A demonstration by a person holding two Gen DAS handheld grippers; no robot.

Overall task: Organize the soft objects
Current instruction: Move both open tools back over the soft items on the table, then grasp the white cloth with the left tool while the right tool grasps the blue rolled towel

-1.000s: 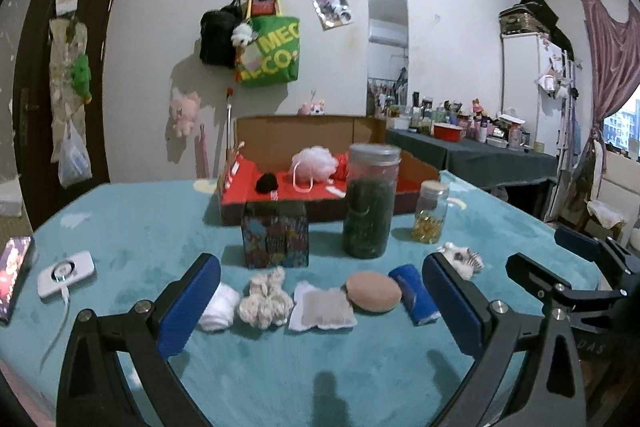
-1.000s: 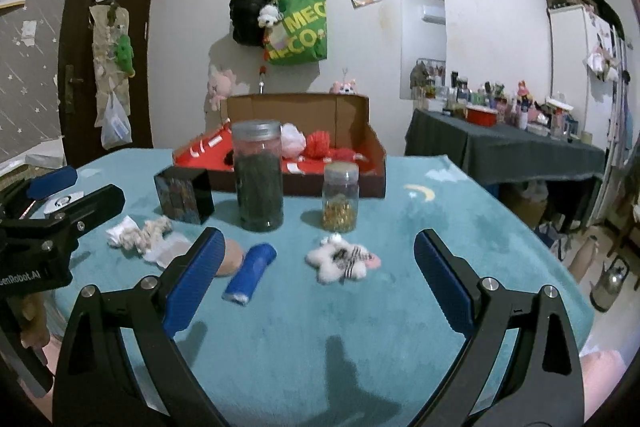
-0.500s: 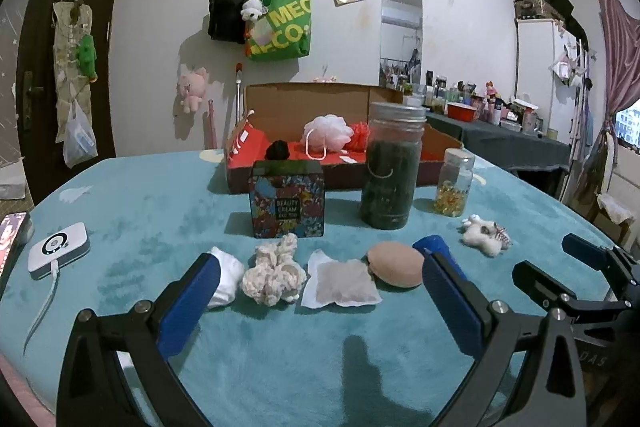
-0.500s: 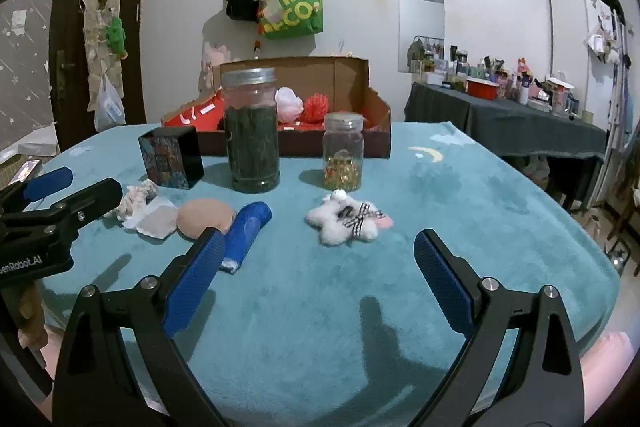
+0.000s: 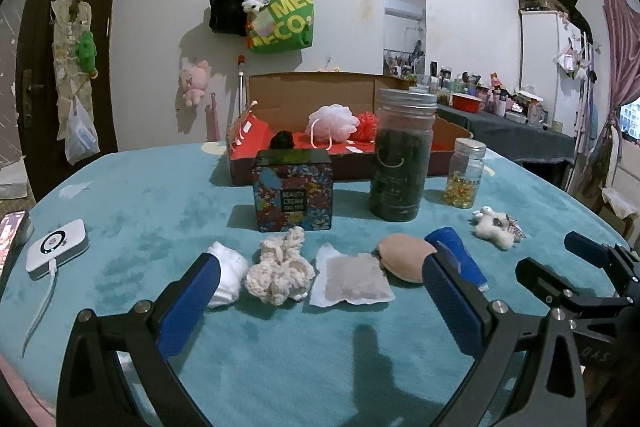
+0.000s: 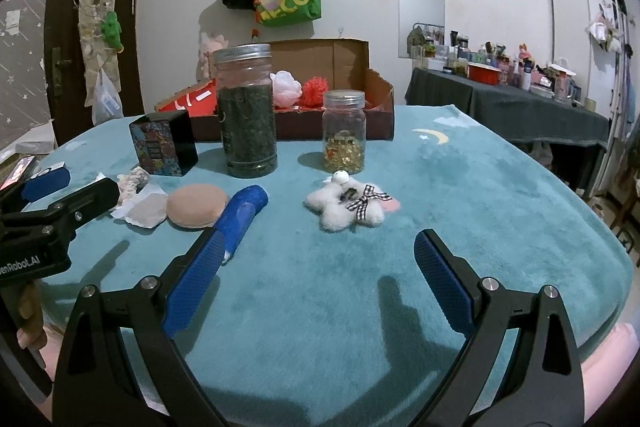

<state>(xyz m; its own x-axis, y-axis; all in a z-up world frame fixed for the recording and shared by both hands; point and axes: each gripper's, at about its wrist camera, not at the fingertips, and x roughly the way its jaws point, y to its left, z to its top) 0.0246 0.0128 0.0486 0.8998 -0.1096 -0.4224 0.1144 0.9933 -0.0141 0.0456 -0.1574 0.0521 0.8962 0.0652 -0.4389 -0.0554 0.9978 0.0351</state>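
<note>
Approach stage: left gripper [image 5: 320,287] wide over knitted scrunchie [image 5: 279,273]; right gripper [image 6: 318,265] wide, empty. Next: lower, pinch gently.

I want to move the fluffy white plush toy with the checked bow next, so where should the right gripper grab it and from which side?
Grip the white plush toy across its thick middle, just beside the checked bow. It lies flat and alone on the teal table cover, with its limbs splayed outward, so the body is probably the firmest hold. Come down from above with the right gripper, already open and facing it.
</note>
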